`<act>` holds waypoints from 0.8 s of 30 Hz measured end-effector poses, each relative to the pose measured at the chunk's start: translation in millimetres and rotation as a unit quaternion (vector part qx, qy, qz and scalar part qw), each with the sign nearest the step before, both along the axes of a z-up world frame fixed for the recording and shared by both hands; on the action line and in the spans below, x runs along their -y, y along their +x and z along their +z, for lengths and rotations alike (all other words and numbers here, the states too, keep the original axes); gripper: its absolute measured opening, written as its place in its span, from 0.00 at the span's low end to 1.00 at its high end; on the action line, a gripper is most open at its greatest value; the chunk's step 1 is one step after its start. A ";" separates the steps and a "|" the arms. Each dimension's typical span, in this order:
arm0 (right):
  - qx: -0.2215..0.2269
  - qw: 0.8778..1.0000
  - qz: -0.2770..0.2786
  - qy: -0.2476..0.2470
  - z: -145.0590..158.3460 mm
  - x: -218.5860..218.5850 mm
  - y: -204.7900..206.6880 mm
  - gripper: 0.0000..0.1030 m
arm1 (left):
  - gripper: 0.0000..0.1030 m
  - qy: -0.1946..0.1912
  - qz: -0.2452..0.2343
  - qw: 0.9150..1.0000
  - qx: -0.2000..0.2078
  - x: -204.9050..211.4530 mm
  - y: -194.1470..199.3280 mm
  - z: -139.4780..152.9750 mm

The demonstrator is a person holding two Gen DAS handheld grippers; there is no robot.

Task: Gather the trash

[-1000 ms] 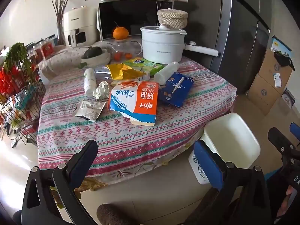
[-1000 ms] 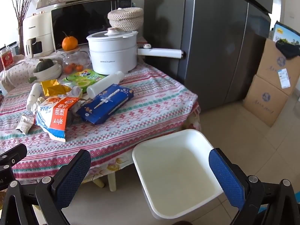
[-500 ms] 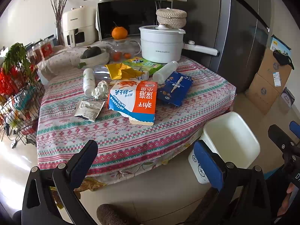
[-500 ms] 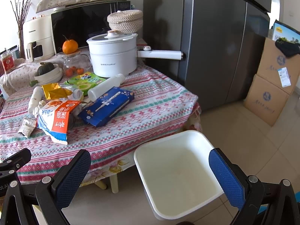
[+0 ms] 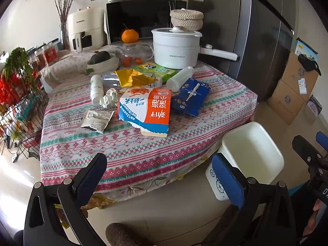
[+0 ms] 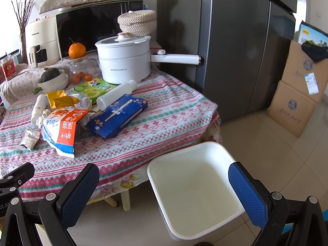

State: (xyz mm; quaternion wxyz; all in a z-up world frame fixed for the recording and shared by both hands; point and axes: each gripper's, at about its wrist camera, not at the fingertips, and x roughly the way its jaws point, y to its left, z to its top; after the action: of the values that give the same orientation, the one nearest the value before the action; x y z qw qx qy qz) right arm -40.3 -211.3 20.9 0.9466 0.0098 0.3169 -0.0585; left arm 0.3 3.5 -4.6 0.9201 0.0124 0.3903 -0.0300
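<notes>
Hovering off the near edge of the table (image 5: 143, 155) with jaws spread wide and empty, the left gripper (image 5: 160, 166) faces the orange-and-blue carton (image 5: 147, 110), long axis toward it, while the equally wide, empty right gripper (image 6: 164, 186) hangs above the white bin (image 6: 196, 188), floor clear between.
</notes>
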 end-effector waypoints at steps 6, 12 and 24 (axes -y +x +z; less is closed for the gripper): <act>0.000 1.000 0.000 0.000 0.0 0.0 0.2 1.00 | 1.00 -0.001 0.000 1.000 0.000 -0.2 -0.1 0.1; 0.000 1.000 -0.001 0.002 -0.6 0.1 1.0 1.00 | 1.00 0.000 0.000 1.000 0.000 -0.1 -0.2 0.0; -0.001 1.000 0.000 0.002 -2.0 -0.2 1.1 1.00 | 1.00 0.001 0.000 1.000 0.001 2.8 -0.2 0.3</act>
State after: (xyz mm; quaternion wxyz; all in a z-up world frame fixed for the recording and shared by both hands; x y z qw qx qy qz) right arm -39.2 -211.1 18.8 0.9463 0.0122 0.3177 -0.0581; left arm 0.1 0.7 -4.3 0.9206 0.0132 0.3893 -0.0294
